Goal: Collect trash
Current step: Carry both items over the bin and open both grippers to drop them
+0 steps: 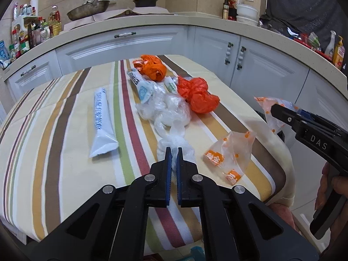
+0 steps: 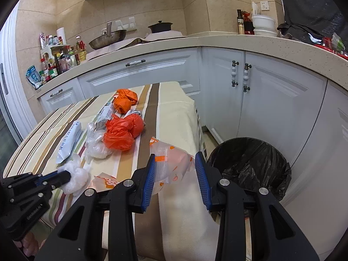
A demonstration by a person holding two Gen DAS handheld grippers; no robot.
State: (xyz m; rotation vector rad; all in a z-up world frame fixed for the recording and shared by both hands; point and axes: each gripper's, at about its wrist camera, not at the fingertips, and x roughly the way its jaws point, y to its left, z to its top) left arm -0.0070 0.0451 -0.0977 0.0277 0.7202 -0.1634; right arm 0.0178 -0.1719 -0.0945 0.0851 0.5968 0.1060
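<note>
Clear plastic wad [image 1: 175, 150] pinched in left gripper [image 1: 174, 152], right gripper [image 2: 175, 165] clamping orange-printed bag [image 2: 171, 163]

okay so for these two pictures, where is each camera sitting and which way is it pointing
Left wrist: on the left gripper, looking down its fingers over the striped table; jaws pinch a clear plastic wad; right gripper and a hand show at right.
Right wrist: on the right gripper, facing the table edge and black-lined bin; a dotted bag sits between its jaws.
Shared: orange bags, white tube, cabinets.
</note>
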